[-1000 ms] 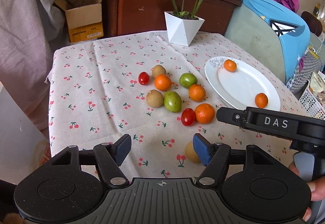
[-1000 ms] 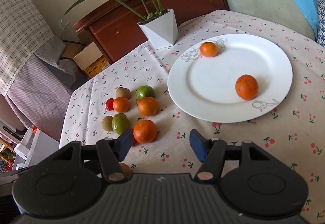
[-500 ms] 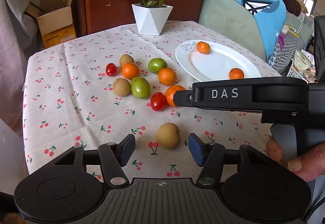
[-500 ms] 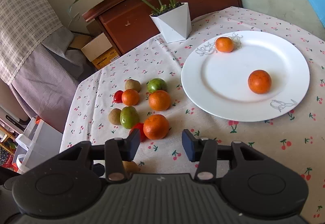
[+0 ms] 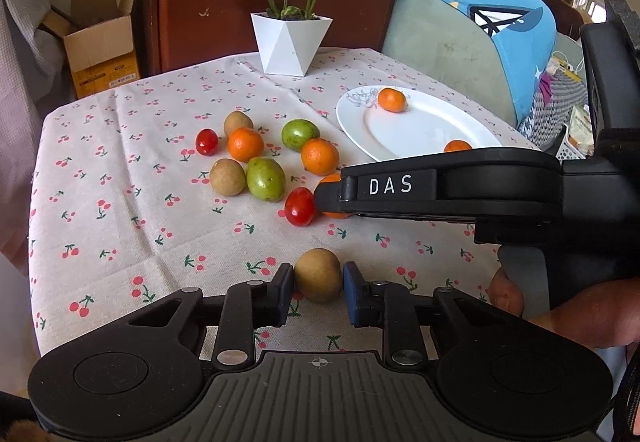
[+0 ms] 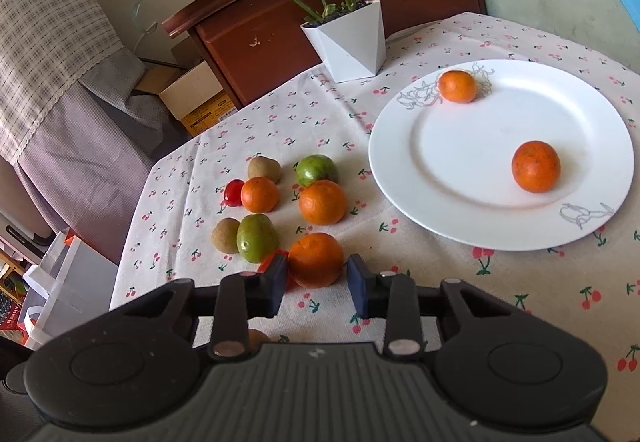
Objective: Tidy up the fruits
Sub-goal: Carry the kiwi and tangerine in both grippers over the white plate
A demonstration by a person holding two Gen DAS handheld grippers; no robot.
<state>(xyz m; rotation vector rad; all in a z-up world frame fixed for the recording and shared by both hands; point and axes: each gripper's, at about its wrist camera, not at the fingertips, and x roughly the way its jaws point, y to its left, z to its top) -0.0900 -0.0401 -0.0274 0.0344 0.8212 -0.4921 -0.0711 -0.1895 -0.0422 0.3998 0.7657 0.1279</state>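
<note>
Low on the cherry-print tablecloth, my left gripper [image 5: 319, 282] is shut on a small brown fruit [image 5: 318, 274], with both pads against its sides. My right gripper [image 6: 317, 276] has its jaws closing around an orange [image 6: 316, 260]. The left pad is at the orange's skin and a sliver of gap shows at the right pad. A red tomato [image 6: 276, 257] peeks out behind the left finger. Beyond lie more oranges, green fruits, brown fruits and another tomato [image 6: 234, 193]. The white plate [image 6: 400, 145] at the right holds two oranges [image 6: 536, 166].
A white planter [image 6: 348, 41] stands at the table's far edge in front of a wooden cabinet [image 6: 280, 17]. A cardboard box [image 5: 100, 45] sits on the floor at the left. A person's hand [image 5: 560, 306] holds the right gripper's handle.
Both grippers came forward and down while their jaws narrowed. The left closed onto the brown fruit, and the right drew in around the nearest orange.
</note>
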